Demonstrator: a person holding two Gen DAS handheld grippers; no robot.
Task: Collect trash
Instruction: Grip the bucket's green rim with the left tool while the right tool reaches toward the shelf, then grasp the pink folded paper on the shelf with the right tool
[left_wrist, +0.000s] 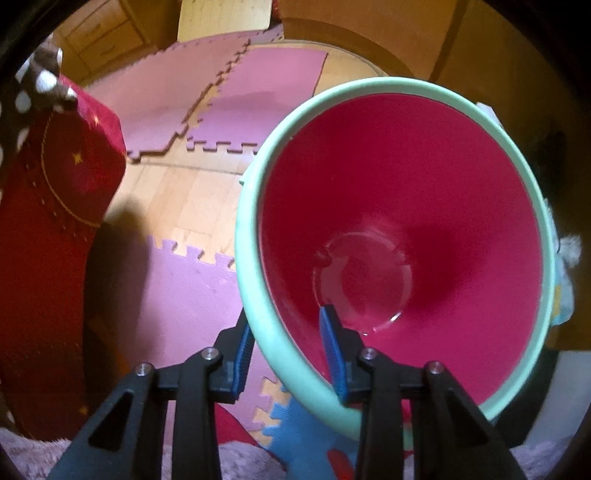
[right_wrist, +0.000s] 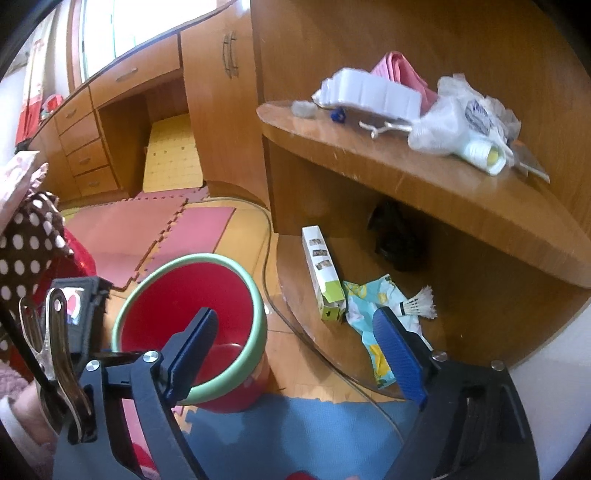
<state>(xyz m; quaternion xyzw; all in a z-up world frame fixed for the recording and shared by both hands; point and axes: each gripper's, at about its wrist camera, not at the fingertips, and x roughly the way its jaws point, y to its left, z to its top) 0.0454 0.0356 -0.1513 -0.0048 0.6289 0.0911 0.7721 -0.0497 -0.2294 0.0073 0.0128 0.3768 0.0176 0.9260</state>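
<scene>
A red bin (left_wrist: 406, 206) with a mint-green rim fills the left wrist view, tilted toward the camera. My left gripper (left_wrist: 288, 332) is shut on the bin's near rim, one blue pad outside and one inside. At the bottom lies a clear round shape (left_wrist: 364, 280); I cannot tell what it is. In the right wrist view the bin (right_wrist: 184, 291) stands on the floor at lower left. My right gripper (right_wrist: 295, 350) is open and holds nothing. Beyond it on the low wooden shelf (right_wrist: 480, 314) lie a white and green carton (right_wrist: 321, 269), a crumpled colourful wrapper (right_wrist: 369, 306) and a shuttlecock (right_wrist: 419, 302).
The upper shelf (right_wrist: 406, 173) carries a white plastic tray (right_wrist: 369, 90), pink cloth and a plastic bag with a bottle (right_wrist: 461, 125). Foam puzzle mats (right_wrist: 166, 229) cover the floor. A red cloth (left_wrist: 55, 221) hangs left of the bin. A wooden desk with drawers (right_wrist: 110, 122) stands behind.
</scene>
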